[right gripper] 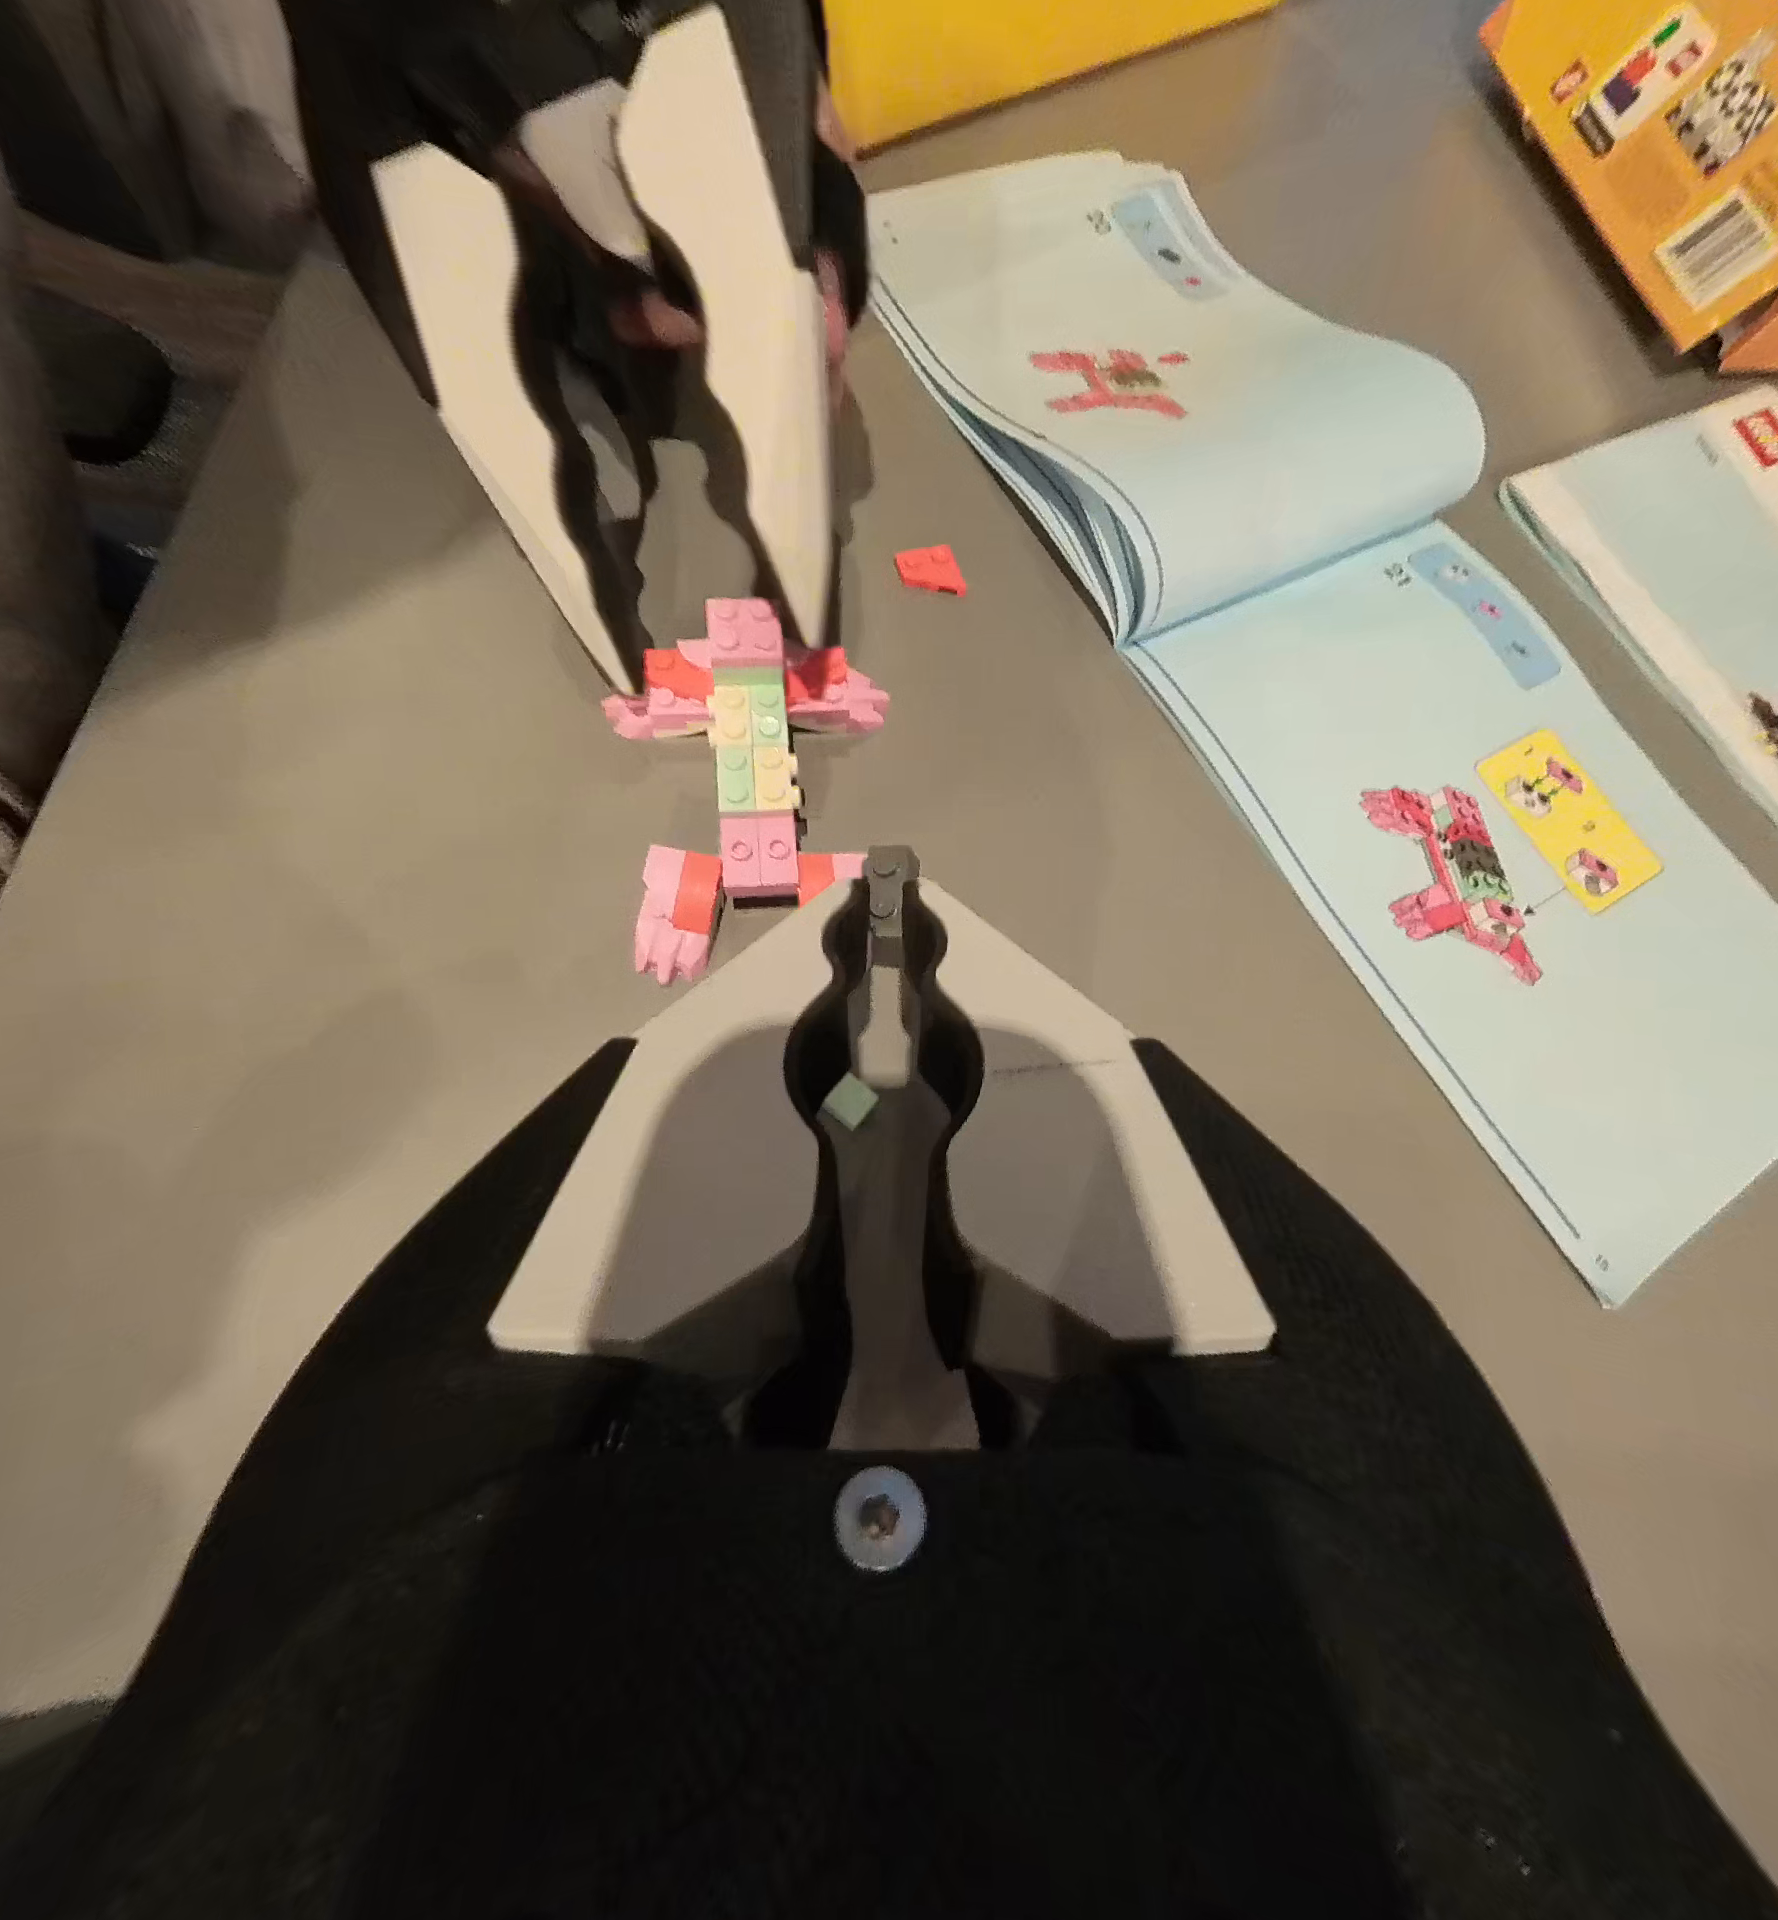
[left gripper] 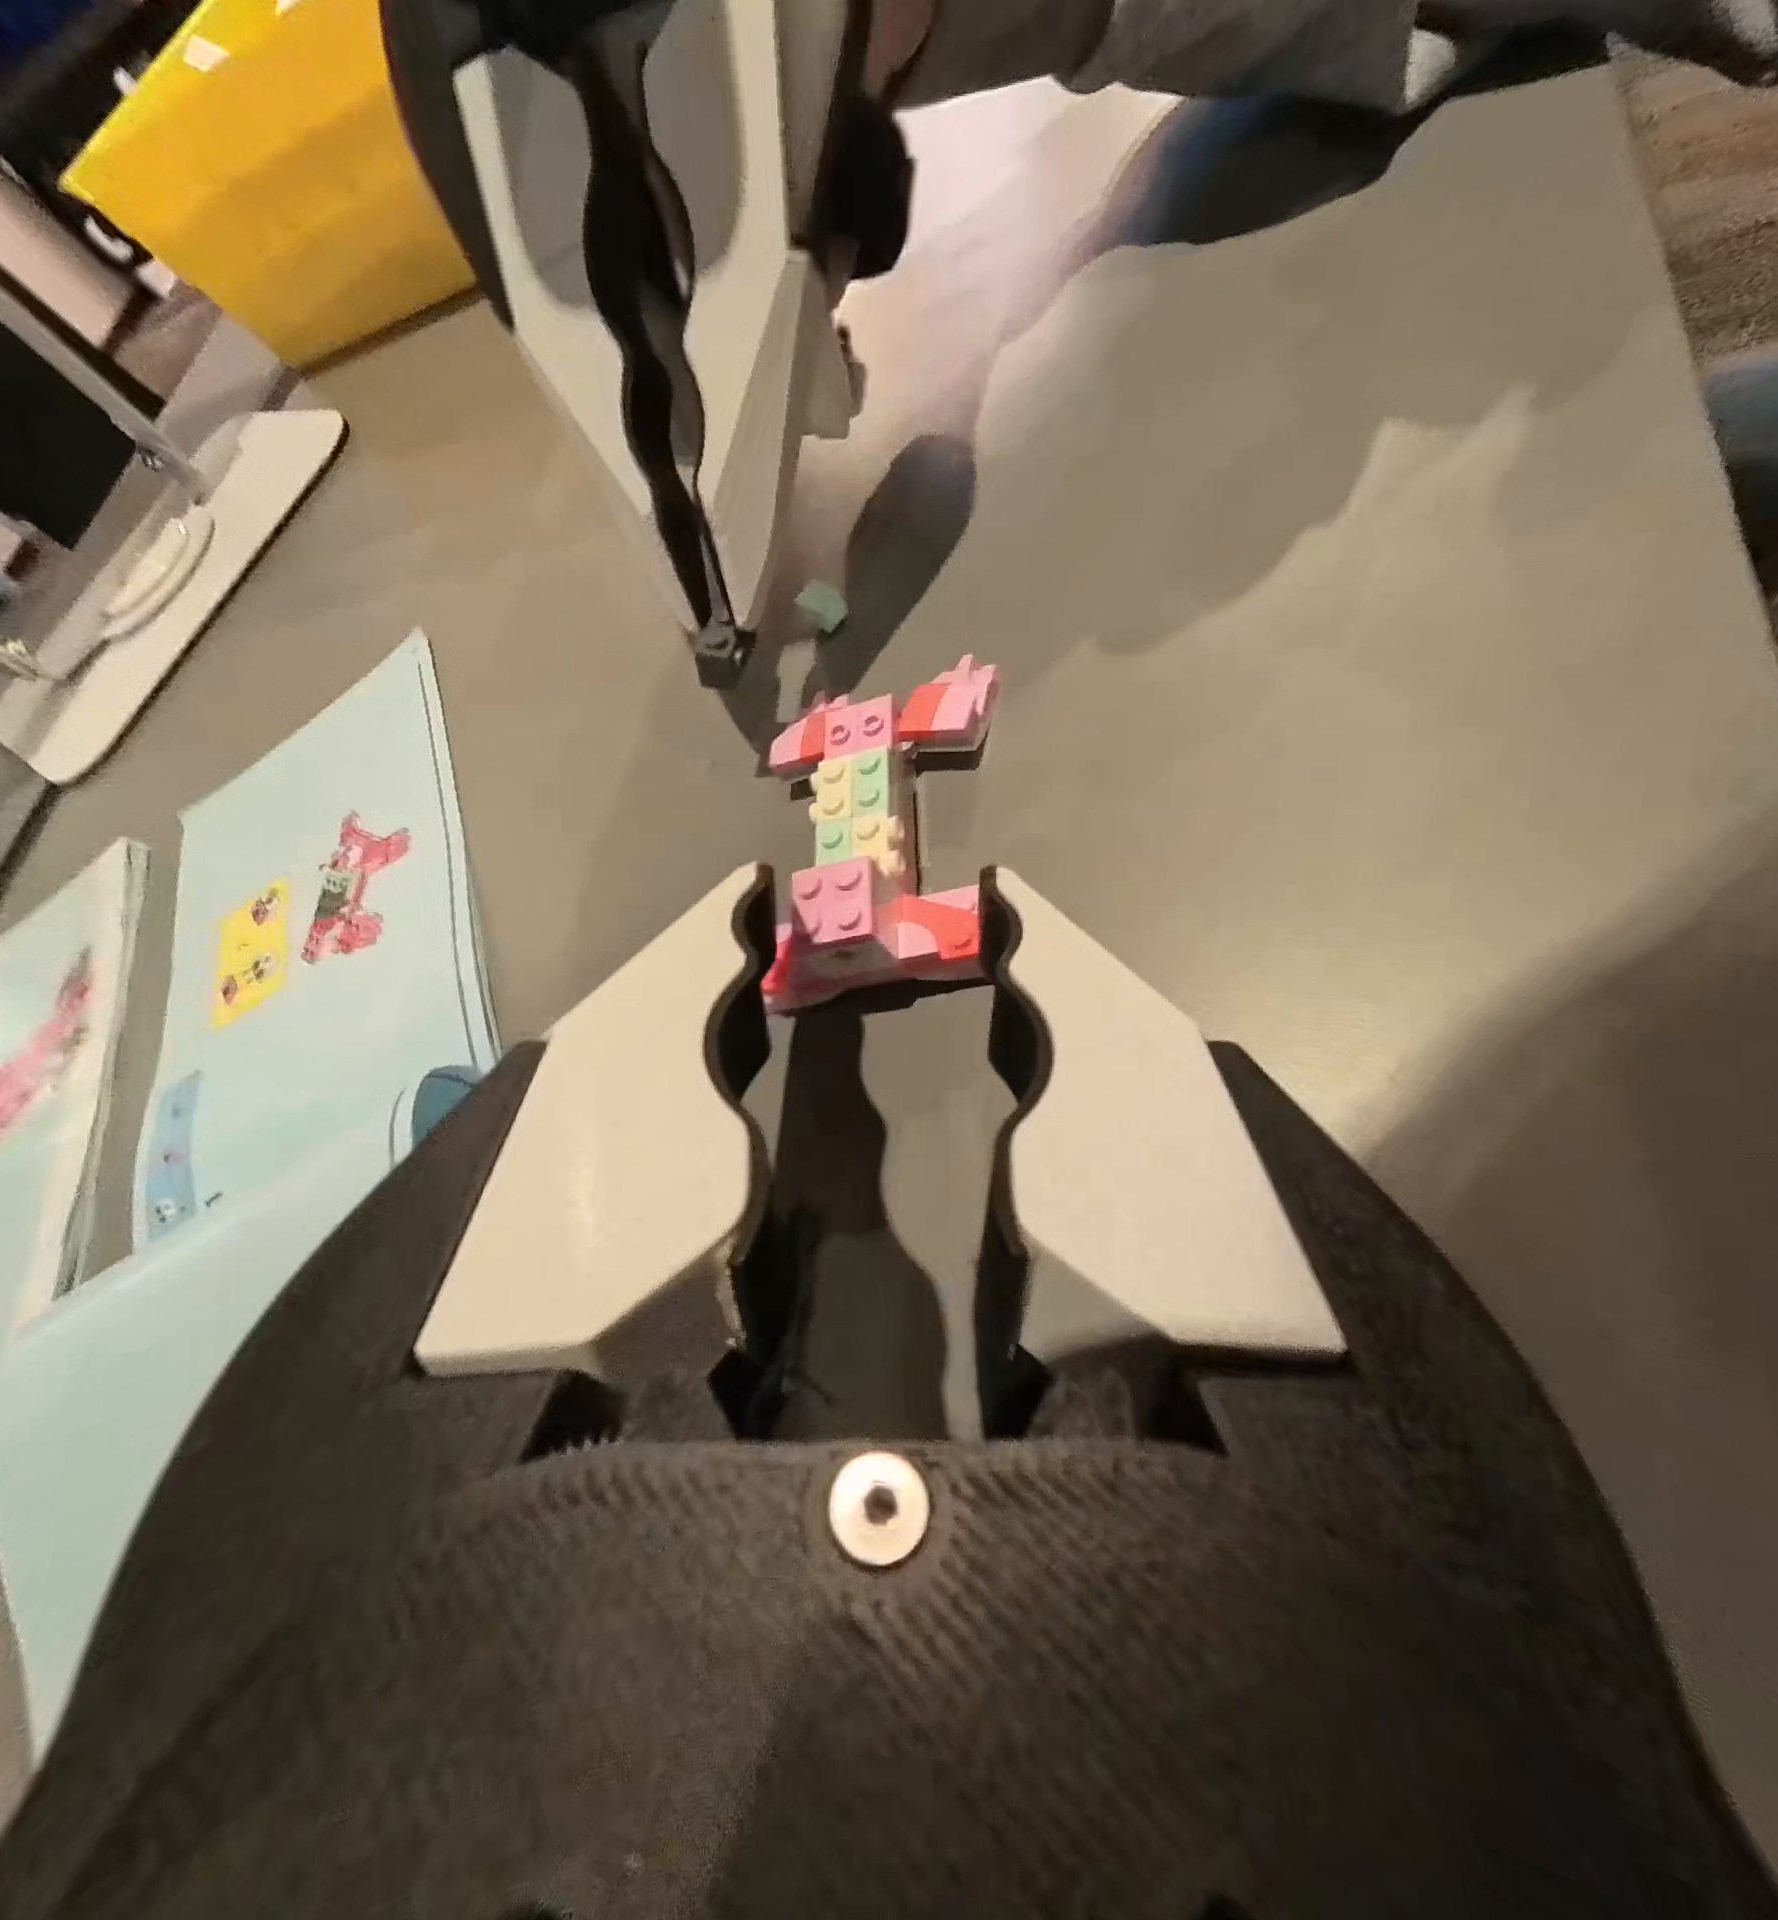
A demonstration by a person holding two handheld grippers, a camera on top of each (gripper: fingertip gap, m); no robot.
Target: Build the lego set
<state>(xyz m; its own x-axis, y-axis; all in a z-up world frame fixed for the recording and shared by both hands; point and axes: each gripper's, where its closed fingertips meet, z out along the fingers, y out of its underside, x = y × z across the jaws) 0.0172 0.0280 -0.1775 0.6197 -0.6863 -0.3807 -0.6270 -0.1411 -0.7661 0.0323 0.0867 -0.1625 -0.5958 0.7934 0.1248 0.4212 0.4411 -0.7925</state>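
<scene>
A pink, red, pale green and yellow lego model (left gripper: 854,800) lies flat on the grey table, with clawed legs at both ends. My left gripper (left gripper: 874,894) is closed on its near end, one finger against each side. In the right wrist view, this gripper (right gripper: 729,655) comes down from the top onto the model's (right gripper: 755,748) far end. My right gripper (right gripper: 890,896) is shut on a small dark grey piece (right gripper: 890,868), held just right of the model's near legs. In the left wrist view, the right gripper (left gripper: 719,634) and grey piece (left gripper: 717,655) hang just beyond the model.
A small green piece (left gripper: 820,608) and a red piece (right gripper: 932,571) lie loose on the table. An open instruction booklet (right gripper: 1280,499) and a second booklet (right gripper: 1695,582) lie beside the model. A yellow bin (left gripper: 272,177), an orange box (right gripper: 1695,156) and a monitor stand (left gripper: 168,582) stand farther off. The tips of one gripper are about 7 centimetres away from the tips of the other.
</scene>
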